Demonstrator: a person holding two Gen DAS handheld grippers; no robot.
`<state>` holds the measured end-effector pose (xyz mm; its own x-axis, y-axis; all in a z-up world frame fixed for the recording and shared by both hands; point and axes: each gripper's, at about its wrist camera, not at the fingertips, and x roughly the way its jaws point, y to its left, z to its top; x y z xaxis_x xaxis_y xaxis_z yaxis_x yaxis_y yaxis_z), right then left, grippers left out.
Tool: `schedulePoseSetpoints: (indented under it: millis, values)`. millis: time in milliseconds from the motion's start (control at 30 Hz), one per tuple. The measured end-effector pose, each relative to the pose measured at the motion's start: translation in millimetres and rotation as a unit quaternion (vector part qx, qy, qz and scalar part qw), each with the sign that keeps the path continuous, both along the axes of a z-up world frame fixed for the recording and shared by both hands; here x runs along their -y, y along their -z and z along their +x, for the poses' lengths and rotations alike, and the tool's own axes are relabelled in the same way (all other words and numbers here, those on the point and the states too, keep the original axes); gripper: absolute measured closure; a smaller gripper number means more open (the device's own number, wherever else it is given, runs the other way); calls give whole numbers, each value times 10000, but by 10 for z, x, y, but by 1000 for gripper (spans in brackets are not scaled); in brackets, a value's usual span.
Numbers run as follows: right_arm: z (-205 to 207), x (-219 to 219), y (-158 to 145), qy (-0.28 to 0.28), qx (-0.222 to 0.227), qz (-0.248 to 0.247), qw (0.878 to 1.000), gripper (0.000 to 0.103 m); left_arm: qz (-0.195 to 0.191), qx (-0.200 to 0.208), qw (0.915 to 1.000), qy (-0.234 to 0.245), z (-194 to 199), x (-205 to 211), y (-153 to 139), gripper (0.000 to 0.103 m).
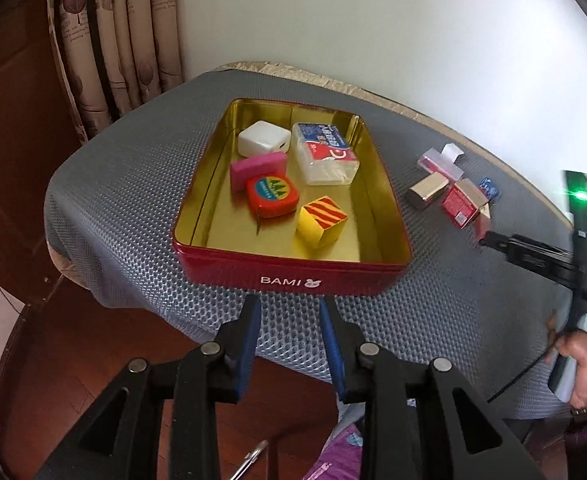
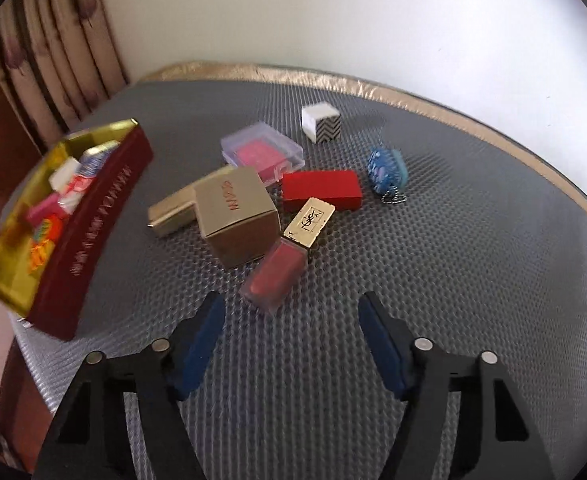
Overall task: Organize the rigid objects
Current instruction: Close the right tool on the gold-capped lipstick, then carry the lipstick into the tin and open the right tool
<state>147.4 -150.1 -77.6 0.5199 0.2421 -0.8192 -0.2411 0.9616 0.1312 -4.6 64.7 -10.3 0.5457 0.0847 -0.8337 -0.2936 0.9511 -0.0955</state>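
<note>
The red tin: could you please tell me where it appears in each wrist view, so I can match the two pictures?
Left wrist view: the red tin sits in the middle of the picture, just beyond the left gripper, its open gold inside facing the camera.
Right wrist view: the red tin lies at the left edge, seen from its side.
Shared landmark: the gold box on the grey mat.

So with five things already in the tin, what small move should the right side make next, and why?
Probably ease the right hand-held gripper forward over the lipstick: its jaws are open and empty, and that lipstick lies nearest on the mat, outside the tin.
</note>
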Motion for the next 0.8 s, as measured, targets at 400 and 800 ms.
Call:
schedulePoseSetpoints:
  millis: [400, 800]
  values:
    - [525, -116, 117, 248, -694, -57, 9973, 58, 43, -108, 9997, 229, 43, 43, 84, 71]
    - [-11, 344, 22, 407, -792, 892, 9920, 85, 477, 175, 9986, -126, -41, 24, -56, 69]
